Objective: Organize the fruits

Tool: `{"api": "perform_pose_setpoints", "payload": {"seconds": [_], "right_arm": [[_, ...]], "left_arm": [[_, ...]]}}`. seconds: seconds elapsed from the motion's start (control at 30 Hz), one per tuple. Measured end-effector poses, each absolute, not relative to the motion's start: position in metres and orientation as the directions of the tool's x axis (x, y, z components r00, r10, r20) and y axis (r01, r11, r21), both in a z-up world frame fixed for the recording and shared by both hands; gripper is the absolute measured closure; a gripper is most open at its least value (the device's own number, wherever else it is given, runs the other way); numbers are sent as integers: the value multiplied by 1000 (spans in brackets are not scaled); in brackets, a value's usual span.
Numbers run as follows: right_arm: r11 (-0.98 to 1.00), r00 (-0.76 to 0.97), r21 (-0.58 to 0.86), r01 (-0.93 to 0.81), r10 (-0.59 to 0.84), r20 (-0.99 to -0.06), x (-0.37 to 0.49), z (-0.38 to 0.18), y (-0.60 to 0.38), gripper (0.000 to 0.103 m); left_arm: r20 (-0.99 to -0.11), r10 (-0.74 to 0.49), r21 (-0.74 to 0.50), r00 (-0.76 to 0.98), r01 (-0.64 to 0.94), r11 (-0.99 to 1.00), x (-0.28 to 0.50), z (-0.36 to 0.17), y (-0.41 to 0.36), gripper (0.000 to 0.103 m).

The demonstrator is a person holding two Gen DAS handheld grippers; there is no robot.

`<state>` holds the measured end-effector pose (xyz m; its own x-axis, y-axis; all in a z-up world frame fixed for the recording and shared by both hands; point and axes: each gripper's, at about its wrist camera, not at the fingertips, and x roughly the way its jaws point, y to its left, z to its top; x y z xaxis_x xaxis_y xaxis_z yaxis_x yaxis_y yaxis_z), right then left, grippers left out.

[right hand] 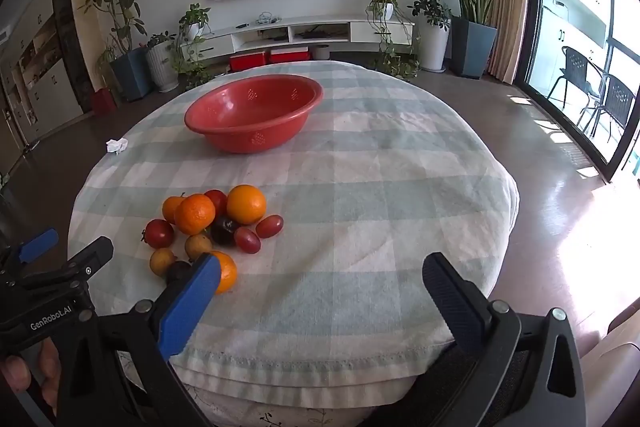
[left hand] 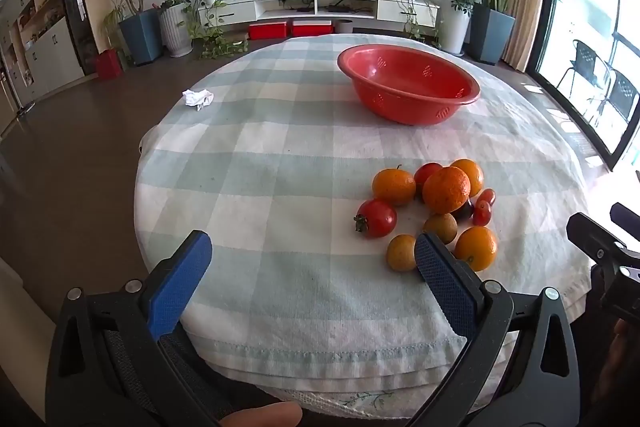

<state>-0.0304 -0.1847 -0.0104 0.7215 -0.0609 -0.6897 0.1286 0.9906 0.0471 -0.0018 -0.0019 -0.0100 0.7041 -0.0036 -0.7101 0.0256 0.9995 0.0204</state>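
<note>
checked cloth (left hand: 280, 155) covers the round table, with a tv and potted plants along the far wall. both my claws gape wide and grasp nothing: my left gripper (left hand: 312, 259) hangs beside the fruit pile (left hand: 436, 211), my right gripper (right hand: 320, 279) just right of it. the red bowl (left hand: 408, 83) sits empty beyond the fruits, well apart.

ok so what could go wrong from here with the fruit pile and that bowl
1. The fruit pile is packed tight, pieces touching, an orange resting on others. Taking one could set its neighbours rolling.
2. The pile sits toward the table's near edge, so a loose grape might roll off.
3. The red bowl stands well beyond the pile, so each fruit faces a long carry. Both the left gripper and right gripper are open and empty, side by side, and could collide.
</note>
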Motion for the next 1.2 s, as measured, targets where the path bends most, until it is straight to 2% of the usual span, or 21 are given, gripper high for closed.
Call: {"api": "perform_pose_setpoints", "payload": {"seconds": [1.2], "right_arm": [[991,726,50,127,-58,-685,-33,-9,-184,0]], "left_arm": [[-732,-19,9,681,39,999,1,-15,-3,0]]}}
